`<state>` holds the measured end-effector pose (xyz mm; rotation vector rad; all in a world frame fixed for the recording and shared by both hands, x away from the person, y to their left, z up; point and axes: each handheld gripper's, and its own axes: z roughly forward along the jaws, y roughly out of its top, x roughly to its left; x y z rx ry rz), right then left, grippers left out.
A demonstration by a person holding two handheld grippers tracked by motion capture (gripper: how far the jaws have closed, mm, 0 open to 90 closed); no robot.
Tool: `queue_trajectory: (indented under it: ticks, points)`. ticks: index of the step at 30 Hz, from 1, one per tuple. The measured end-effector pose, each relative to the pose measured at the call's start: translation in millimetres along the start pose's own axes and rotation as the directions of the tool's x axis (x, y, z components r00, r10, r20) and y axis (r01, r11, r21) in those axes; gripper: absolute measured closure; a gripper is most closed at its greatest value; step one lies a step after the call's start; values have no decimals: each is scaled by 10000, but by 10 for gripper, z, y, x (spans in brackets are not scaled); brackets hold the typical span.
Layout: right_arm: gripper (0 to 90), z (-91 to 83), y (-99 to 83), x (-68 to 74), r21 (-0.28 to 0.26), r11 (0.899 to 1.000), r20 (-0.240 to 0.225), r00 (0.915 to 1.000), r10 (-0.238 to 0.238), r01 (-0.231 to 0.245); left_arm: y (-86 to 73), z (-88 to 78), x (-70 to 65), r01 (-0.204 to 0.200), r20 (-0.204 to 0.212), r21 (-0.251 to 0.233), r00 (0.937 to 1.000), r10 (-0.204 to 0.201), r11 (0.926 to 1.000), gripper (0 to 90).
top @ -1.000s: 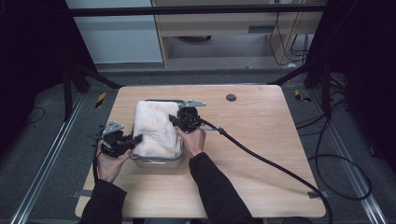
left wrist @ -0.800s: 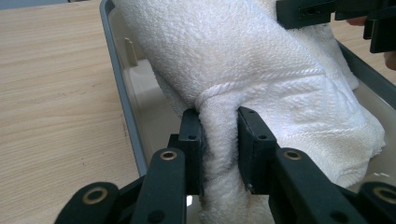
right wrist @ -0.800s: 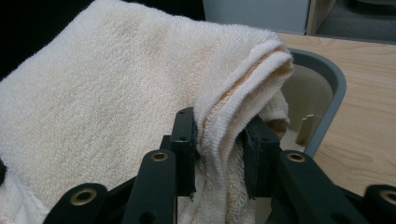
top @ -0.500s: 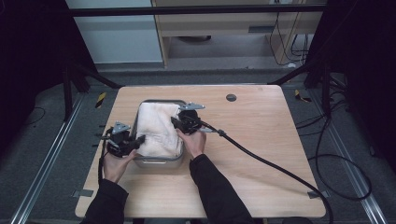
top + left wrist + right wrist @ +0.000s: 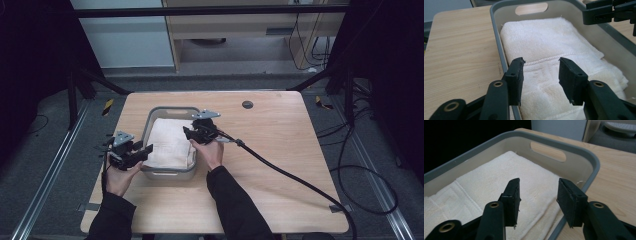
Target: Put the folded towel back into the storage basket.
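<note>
One folded, nubbly terry towel (image 5: 554, 47) fills the smooth grey tub (image 5: 584, 152).

Towel (image 5: 170, 143) inside tub (image 5: 167, 111) on table (image 5: 280, 150)

Parted gripper (image 5: 537, 197) above binned towel (image 5: 499, 182)

One folded white terry towel (image 5: 170, 143); one grey rectangular plastic bin (image 5: 168, 110); two black hand-held grippers, left (image 5: 145, 150) and right (image 5: 189, 132); one light wooden desk (image 5: 280, 150).
</note>
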<state>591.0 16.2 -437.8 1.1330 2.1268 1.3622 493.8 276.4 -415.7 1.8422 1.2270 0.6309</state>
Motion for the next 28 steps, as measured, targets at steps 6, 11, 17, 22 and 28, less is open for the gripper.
queue_trajectory:
  ticks: [6, 11, 17, 22, 28]
  points:
    - [369, -252, 39, -137, -645, 9979, 97, 9999, 118, -112, 3, -147, -32, -176, -41, -566, 9998, 174, 9982, 474]
    - [255, -492, -10, -292, -612, 9981, -8, 10000, 79, -80, -20, -255, -34, -226, 0, -852, 9997, 227, 9961, 406]
    - [199, -877, -136, -517, -679, 9977, -198, 9998, 0, -13, -97, -347, 11, 0, 274, -1234, 9996, 34, 9924, 320]
    - [176, -1205, -336, -702, -543, 9984, -190, 9997, 132, -142, -192, -410, 57, 112, 311, -1307, 9995, -72, 9914, 266]
    - [163, -1578, -646, -944, -540, 9978, 78, 9992, 381, -377, -358, -496, 115, 178, 339, -1393, 9993, -132, 9901, 219]
